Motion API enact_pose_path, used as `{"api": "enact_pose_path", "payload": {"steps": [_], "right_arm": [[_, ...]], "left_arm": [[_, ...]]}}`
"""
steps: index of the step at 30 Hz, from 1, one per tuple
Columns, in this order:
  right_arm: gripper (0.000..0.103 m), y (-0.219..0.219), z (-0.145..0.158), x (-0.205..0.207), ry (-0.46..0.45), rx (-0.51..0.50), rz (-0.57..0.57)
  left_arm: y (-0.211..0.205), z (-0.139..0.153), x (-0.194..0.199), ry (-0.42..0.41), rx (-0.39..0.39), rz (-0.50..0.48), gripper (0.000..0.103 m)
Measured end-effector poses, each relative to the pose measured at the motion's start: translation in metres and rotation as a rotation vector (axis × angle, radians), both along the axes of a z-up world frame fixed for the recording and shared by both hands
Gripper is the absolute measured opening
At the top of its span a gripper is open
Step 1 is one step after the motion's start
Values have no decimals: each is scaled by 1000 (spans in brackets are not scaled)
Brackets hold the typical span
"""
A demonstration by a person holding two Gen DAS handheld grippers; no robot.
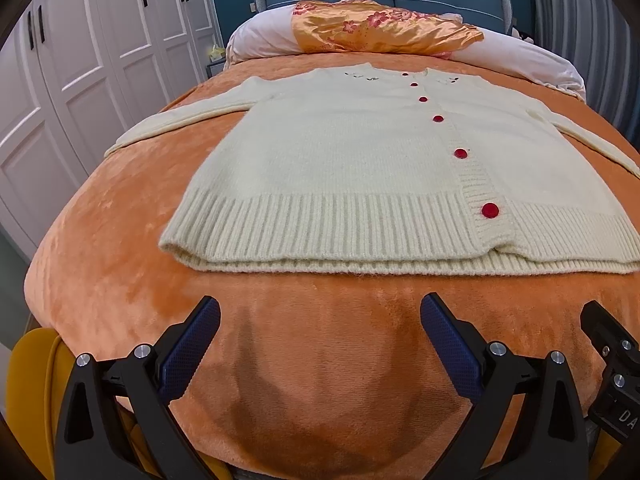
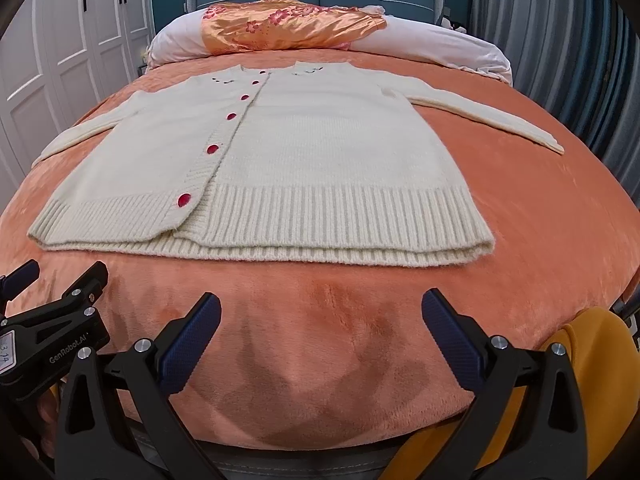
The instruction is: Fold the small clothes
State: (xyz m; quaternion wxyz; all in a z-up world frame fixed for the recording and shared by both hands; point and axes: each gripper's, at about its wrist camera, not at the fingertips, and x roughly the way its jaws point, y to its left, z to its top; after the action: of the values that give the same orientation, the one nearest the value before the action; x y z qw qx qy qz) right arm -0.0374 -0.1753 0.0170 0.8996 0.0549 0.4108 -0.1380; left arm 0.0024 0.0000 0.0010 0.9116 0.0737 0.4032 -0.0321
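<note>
Orange blanket (image 1: 320, 360) on bed. Left gripper (image 1: 320, 312) and right gripper (image 2: 321, 310) both spread wide, empty, touching nothing. Cream cardigan (image 1: 340, 168) flat ahead of fingertips, apart.

Cream knitted cardigan (image 1: 340, 160) (image 2: 280, 152), buttoned with a row of red buttons (image 1: 490, 210) (image 2: 183, 199), lying flat and face up on the orange blanket (image 1: 300, 340) (image 2: 320, 320). Ribbed hem toward the blanket's near edge, collar toward the far side, both sleeves spread outward, unfolded.
</note>
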Motion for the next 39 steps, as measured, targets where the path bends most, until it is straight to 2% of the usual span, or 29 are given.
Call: {"api": "enact_pose_path", "payload": {"steps": [39], "right_arm": [[98,3,-4,-3,13,-7,3]], "left_arm": [[-8,2,-3,-8,4,-36,98]]}}
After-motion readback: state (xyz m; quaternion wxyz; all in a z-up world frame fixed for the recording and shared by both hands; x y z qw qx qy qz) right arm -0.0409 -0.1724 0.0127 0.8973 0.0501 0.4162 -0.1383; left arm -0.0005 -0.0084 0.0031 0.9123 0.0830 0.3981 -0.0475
